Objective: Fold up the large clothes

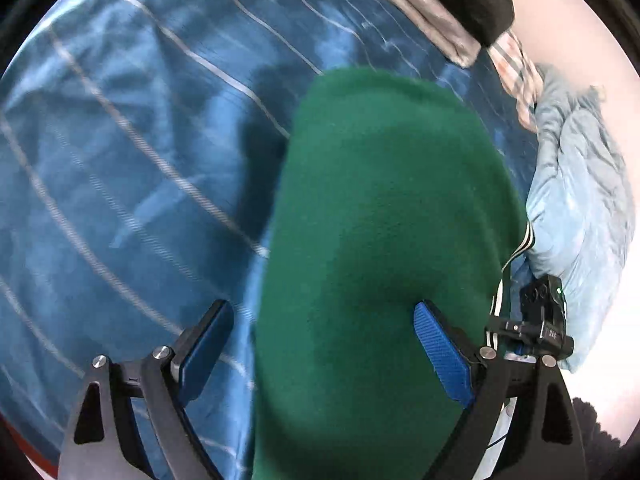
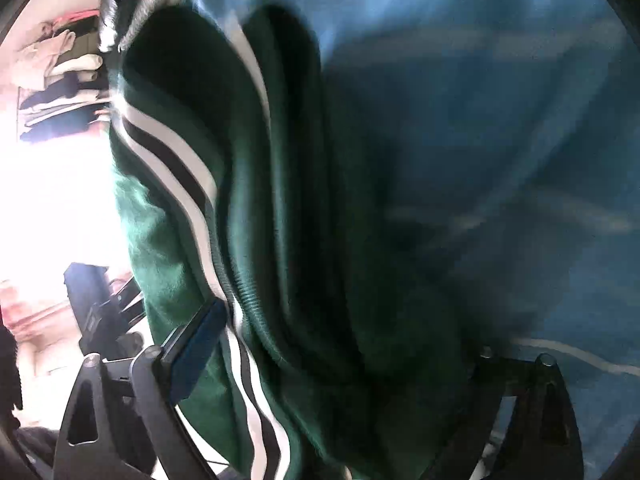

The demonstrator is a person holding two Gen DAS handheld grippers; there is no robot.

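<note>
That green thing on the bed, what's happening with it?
Someone is folding a big green top on a bed with a blue striped sheet. They hold a grabber tool in each hand. The left gripper is open over the green cloth, not pinching it. The right gripper is open too, by the edge with the white and black stripes. The top looks partly folded and lies loose on the sheet.
</note>
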